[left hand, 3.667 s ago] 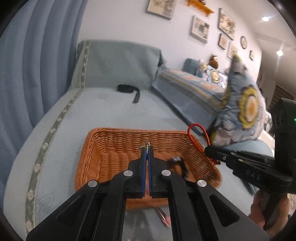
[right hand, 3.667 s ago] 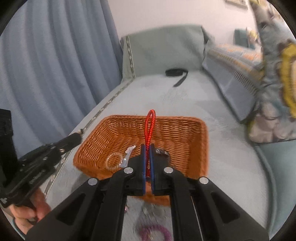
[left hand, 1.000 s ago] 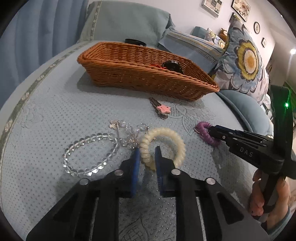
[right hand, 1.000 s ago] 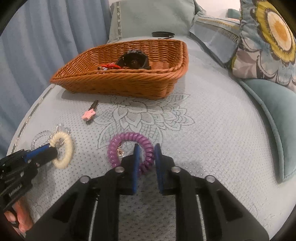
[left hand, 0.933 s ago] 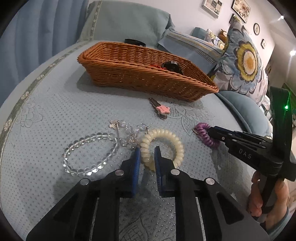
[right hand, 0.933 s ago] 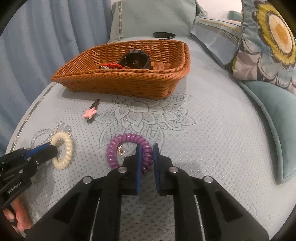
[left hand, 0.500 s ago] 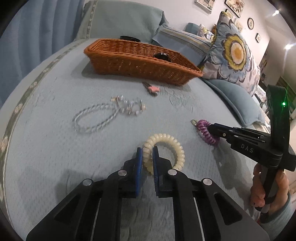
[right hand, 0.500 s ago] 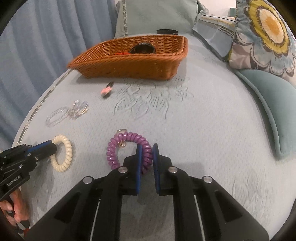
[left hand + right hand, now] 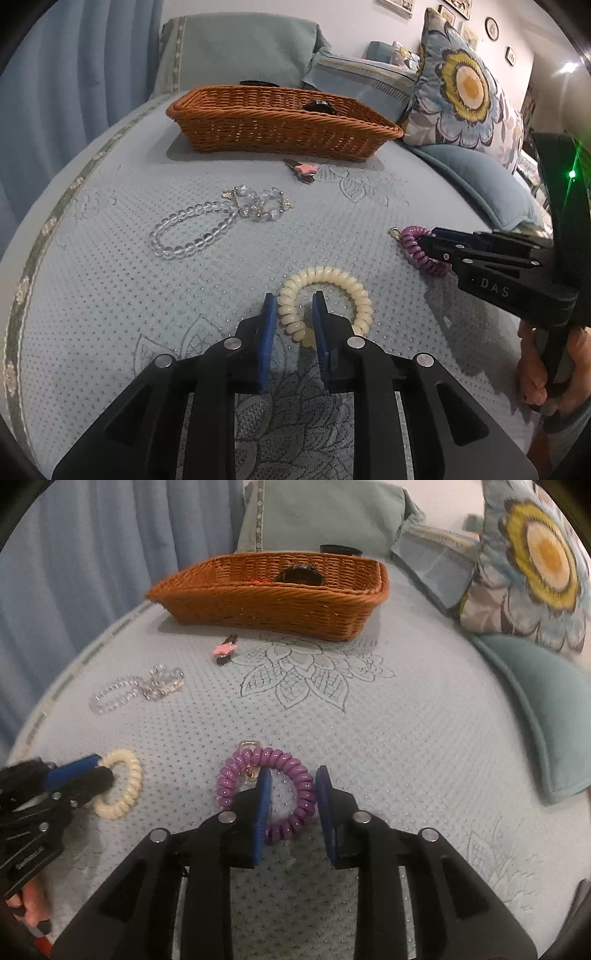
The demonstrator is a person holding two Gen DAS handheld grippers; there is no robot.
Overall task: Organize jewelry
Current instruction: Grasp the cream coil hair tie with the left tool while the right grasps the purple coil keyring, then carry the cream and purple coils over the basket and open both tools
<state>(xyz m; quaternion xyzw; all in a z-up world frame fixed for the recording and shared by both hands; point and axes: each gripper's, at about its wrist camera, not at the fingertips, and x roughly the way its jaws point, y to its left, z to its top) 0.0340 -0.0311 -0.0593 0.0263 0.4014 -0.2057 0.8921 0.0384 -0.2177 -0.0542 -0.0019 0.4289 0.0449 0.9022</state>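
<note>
A cream coil bracelet [image 9: 325, 295] lies on the blue bedspread, its near side between the open jaws of my left gripper [image 9: 293, 301]. A purple coil bracelet [image 9: 267, 792] lies flat, its right side between the open jaws of my right gripper [image 9: 291, 775]. In the right wrist view the left gripper [image 9: 99, 770] and cream bracelet [image 9: 120, 788] show at the left. In the left wrist view the right gripper [image 9: 430, 234] and purple bracelet [image 9: 421, 251] show at the right. A wicker basket [image 9: 273, 125] with a dark item and something red stands farther back; it also shows in the right wrist view [image 9: 273, 594].
A clear bead bracelet [image 9: 192, 230] with a crystal charm cluster [image 9: 258, 203] lies left of centre. A pink star hair clip [image 9: 304, 170] lies before the basket. Floral pillows [image 9: 465, 88] and a teal cushion [image 9: 546, 701] line the right. Blue curtains [image 9: 92, 554] hang at the left.
Both grippers carried their coil bracelets back toward the near bedspread, away from the basket, and have now opened. The bracelets rest loose on the fabric.
</note>
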